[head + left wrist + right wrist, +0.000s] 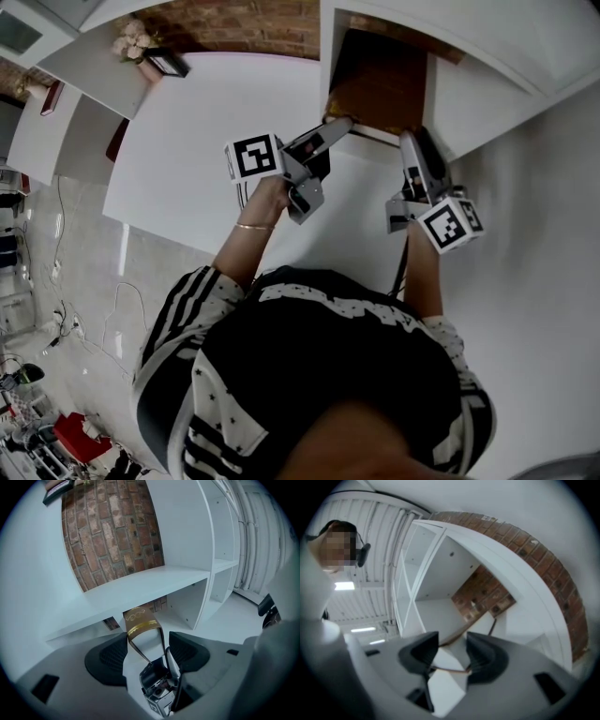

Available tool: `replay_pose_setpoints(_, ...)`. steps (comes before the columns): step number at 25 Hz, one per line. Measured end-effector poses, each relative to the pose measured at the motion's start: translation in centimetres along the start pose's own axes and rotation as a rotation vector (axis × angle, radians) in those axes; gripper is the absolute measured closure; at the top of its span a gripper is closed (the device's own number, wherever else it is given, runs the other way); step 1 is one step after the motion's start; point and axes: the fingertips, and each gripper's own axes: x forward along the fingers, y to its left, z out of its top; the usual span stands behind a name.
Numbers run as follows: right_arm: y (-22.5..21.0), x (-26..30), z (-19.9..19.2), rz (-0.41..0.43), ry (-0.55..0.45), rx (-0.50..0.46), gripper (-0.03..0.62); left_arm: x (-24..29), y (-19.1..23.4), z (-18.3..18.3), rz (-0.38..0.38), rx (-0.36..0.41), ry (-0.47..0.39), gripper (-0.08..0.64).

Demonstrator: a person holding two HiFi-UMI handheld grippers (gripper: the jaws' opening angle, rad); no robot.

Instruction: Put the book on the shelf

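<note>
The book (377,86), brown with a gold band on its spine, lies partly inside an open compartment of the white shelf (487,103). In the head view both grippers meet its near edge. My left gripper (339,124) is shut on the book's left near corner. In the left gripper view the book (140,623) fills the gap between the jaws, its white pages showing. The right gripper (410,142) is shut on the right near corner. A thin brown edge of the book (449,669) spans that gripper's jaws (451,656).
A brick wall (112,531) backs the shelf's open compartments. A dark picture frame (165,62) and pale flowers (132,39) stand on a white surface (216,122) at the left. Cables (66,319) lie on the floor far left.
</note>
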Motion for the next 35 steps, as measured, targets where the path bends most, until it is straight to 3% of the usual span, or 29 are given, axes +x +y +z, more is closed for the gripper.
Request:
replay_pose_setpoints(13,-0.8,1.2,0.2,-0.018,0.016,-0.051,0.393,-1.1,-0.4,0.0,0.015,0.034,-0.012,0.264)
replay_pose_setpoints(18,-0.9,1.3,0.3,-0.013,0.016,-0.067,0.391,-1.7,-1.4,0.0,-0.014,0.03,-0.021,0.264)
replay_pose_setpoints(23,-0.9,0.3,1.5,-0.033,-0.033,-0.097,0.391,-2.8,-2.7,0.7,-0.025,0.08,-0.049,0.265)
replay_pose_setpoints(25,-0.8,-0.4,2.2,-0.052,-0.061,-0.12,0.391,-3.3,-3.1,0.9,-0.03,0.1,-0.062,0.309)
replay_pose_setpoints(27,-0.5,-1.1,2.6,-0.055,-0.082,-0.132,0.4,-3.6,-3.3,1.0,-0.028,0.132,-0.076,0.383)
replay_pose_setpoints(30,0.6,-1.8,2.2,-0.027,-0.09,-0.14,0.493,-4.2,-3.3,0.9,-0.01,0.211,-0.084,0.491)
replay_pose_setpoints(35,3.2,-2.9,0.8,0.032,-0.045,-0.142,0.548,-5.0,-4.1,-0.5,0.049,0.433,-0.034,0.512)
